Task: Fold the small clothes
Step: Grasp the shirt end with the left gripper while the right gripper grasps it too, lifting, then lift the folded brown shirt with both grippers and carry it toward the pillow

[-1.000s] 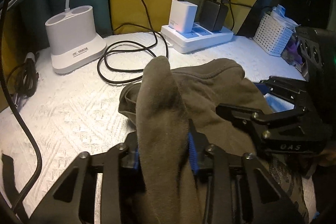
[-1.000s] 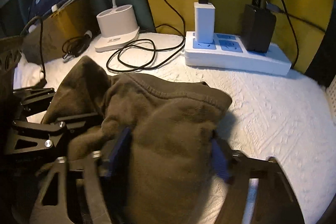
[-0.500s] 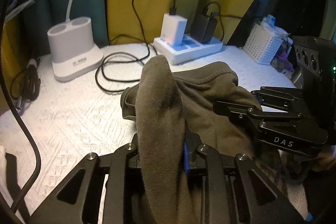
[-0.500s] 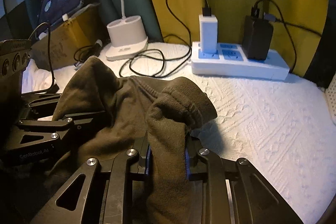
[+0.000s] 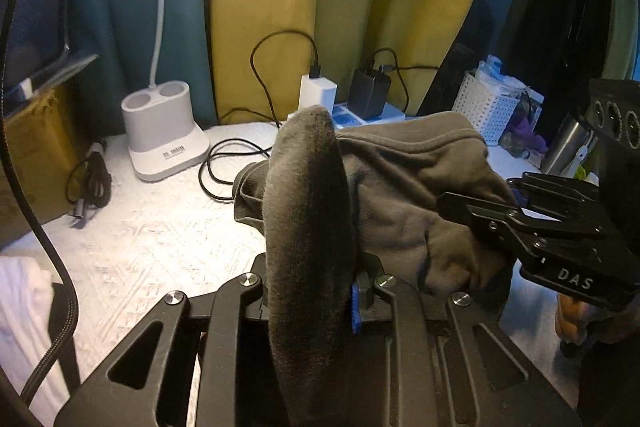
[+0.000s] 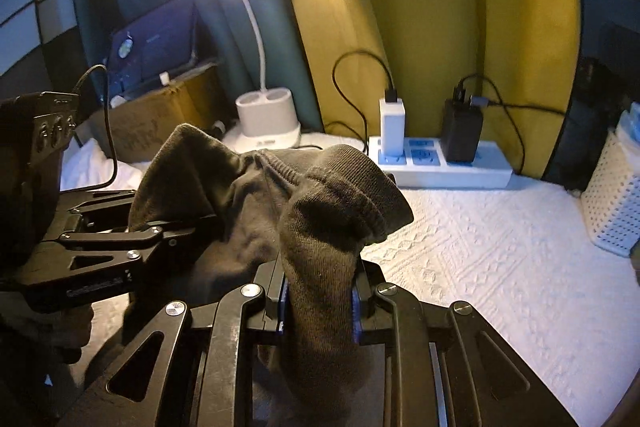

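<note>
A small dark olive-brown garment (image 5: 400,195) hangs bunched between my two grippers, lifted above the white textured cloth (image 5: 152,243). My left gripper (image 5: 312,303) is shut on one edge of it, and a fold stands up between the jaws. My right gripper (image 6: 320,299) is shut on the ribbed hem of the same garment (image 6: 332,195). The right gripper shows in the left wrist view (image 5: 532,227), and the left gripper shows in the right wrist view (image 6: 120,247). The lower part of the garment is hidden behind the jaws.
A white lamp base (image 5: 164,135) and coiled black cable (image 5: 224,167) stand at the back left. A white power strip (image 6: 440,167) with two chargers lies at the back. A white lattice basket (image 6: 612,195) stands at the right. A cardboard box (image 6: 160,123) is at the left.
Both grippers have risen with the garment and tilted up, so the lamp head has come into view. The right gripper closed on the hem between one second and half a second ago.
</note>
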Tool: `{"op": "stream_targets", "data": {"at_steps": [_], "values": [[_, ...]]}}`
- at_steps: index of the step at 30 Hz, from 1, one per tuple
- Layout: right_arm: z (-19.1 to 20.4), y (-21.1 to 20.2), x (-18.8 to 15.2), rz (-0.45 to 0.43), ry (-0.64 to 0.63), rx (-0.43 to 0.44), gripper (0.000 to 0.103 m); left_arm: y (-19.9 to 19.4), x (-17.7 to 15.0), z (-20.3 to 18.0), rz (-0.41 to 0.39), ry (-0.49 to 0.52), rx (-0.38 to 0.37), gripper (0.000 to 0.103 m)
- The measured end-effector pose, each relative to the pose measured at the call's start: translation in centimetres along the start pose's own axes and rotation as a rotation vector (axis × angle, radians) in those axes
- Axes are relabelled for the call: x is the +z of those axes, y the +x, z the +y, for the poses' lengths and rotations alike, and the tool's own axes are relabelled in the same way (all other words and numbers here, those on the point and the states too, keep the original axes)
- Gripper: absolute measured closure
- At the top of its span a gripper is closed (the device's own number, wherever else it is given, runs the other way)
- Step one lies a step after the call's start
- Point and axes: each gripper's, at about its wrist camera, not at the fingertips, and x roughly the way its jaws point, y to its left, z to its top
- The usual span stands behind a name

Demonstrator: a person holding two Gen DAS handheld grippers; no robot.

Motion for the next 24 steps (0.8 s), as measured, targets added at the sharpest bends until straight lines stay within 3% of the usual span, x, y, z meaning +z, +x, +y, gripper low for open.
{"op": "stream_targets", "data": {"at_steps": [24], "values": [[4.7, -11.5, -1.4, -0.168, -0.053, -0.035, 0.081, -10.3, -1.3, -4.2, -0.181, 0.082, -0.035, 0.082]]}}
